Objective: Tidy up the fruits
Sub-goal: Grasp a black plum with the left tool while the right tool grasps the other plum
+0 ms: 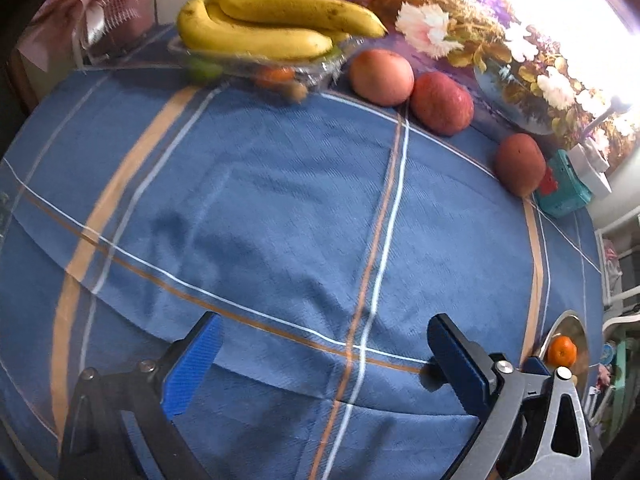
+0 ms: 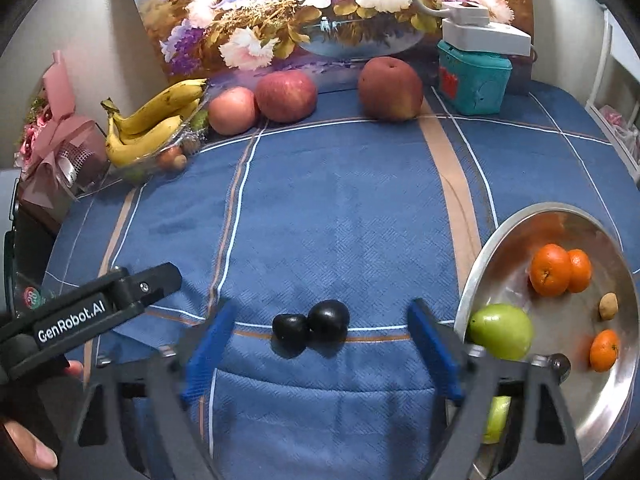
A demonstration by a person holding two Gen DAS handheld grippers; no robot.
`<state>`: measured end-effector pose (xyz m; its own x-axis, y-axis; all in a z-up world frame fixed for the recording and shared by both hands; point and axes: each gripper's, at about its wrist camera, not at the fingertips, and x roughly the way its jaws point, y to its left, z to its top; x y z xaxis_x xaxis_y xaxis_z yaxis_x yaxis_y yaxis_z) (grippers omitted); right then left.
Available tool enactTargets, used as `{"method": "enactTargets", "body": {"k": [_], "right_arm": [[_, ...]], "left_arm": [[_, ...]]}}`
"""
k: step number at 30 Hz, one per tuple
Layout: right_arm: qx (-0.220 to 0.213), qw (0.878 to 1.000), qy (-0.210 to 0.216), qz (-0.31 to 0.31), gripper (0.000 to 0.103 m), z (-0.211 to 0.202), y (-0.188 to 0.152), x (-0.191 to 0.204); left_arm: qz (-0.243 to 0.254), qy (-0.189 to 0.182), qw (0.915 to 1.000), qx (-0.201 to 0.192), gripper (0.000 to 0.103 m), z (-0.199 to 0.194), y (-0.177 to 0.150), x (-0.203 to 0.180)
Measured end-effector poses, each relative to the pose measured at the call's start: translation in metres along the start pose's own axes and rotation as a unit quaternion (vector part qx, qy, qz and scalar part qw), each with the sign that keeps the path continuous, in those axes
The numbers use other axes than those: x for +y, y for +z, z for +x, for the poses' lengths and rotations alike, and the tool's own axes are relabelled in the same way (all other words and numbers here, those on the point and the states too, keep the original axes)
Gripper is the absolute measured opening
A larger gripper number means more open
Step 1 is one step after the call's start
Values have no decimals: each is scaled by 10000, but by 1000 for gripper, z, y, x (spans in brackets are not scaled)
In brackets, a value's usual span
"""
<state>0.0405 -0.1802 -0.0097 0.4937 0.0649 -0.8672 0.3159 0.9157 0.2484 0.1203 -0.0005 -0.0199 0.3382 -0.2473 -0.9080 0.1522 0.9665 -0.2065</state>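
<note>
On the far left, a bunch of bananas is lying on a clear tray, with a small orange fruit tucked under it. I am holding my left claw with its blue fingers wide apart over the blue striped cloth, gripping nothing. To the right of the bananas, two red apples are sitting touching each other along the far edge, and a third apple is standing apart from them, beside a teal box. Near me, my right claw is hanging spread open, and two dark plums are lying touching each other on the cloth between its fingers, untouched by either one. On the right, a metal bowl is holding a green apple at its near-left rim, three tangerines and a small brown fruit.
</note>
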Motion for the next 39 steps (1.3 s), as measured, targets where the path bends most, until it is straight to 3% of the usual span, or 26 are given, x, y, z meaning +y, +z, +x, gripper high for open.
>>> {"method": "enactTargets", "body": {"k": [3,6,11,18,26,30,39], "right_arm": [[74,9997,72,224,71,8,1,-7],[197,9985,223,461,56,16,-1,-15],[314,9963,334,723,41,25,-5,-24],[375,9934,536,941,27,29,-8,-27],[395,9909,649,1107,25,26,-9,-34],[320,9931,408,1053,25,13,-6,-41],[416,9895,398,1323,26,2,-9,-59]], "left_arm": [[-6,-145,9998,143,97,7,-1,-4],[12,-203,9995,248,87,10,-2,-8],[-25,-299,9990,335,87,13,-2,-10],[-25,-408,9984,394,87,14,-4,-11],[-70,-693,9966,440,84,13,-9,-20],[-15,-971,9934,607,83,19,-14,-32],[181,-1207,9889,851,48,32,-22,-60]]}}
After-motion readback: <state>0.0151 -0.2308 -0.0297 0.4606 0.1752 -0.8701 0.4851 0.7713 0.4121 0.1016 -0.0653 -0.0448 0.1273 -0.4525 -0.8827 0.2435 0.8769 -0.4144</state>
